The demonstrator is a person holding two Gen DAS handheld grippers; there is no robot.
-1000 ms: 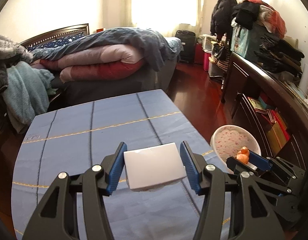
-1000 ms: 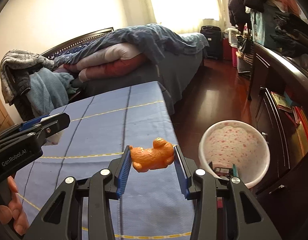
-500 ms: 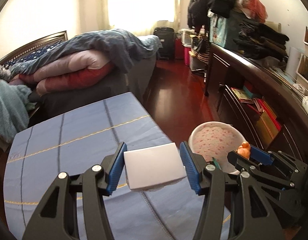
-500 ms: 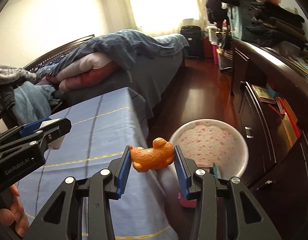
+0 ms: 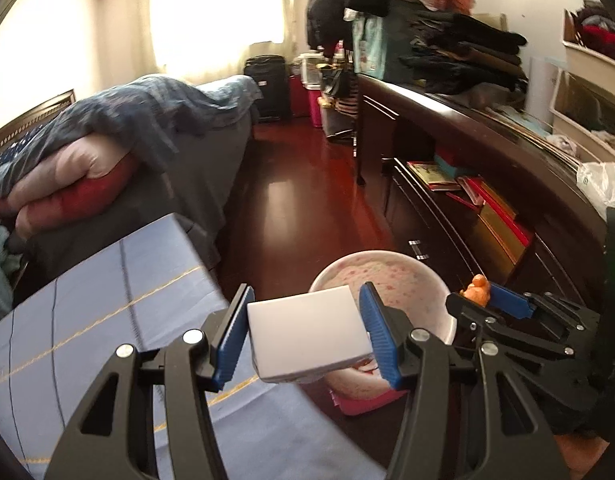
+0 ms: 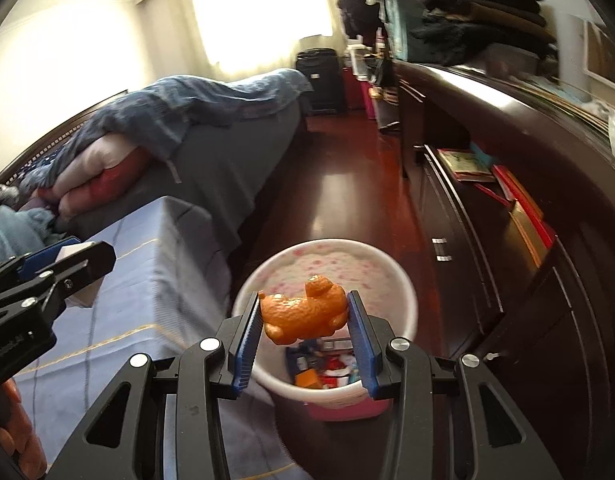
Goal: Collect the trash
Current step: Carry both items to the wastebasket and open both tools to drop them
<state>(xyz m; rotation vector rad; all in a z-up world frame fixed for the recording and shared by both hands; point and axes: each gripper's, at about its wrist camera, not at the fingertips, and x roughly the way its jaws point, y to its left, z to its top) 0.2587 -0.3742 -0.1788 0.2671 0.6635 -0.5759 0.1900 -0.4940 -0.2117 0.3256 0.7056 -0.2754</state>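
The flat white rectangular box lay nearly level between the blue ribbed pads of the left gripper, its long axis running from pad to pad and its broad face turned up. Both pads pressed on its short ends, so the jaws stood partly open and clamped on it. The box hung over the edge of the blue cloth-covered table, partly overlapping the rim of the round white waste bin with pink speckled lining on the dark red wooden floor.

The lumpy orange piece of citrus peel sat crosswise in the right gripper, its long axis also from pad to pad, with a knob sticking upward toward the right side. The pads squeezed it at both ends, jaws narrowly apart. It hung above the bin's opening, where mixed coloured wrappers lay at the bottom.

Both grippers pointed forward and downward, side by side, the right one just beside the bin's far rim in the left wrist view. Fingers of a hand showed at the lower left of the right wrist view.
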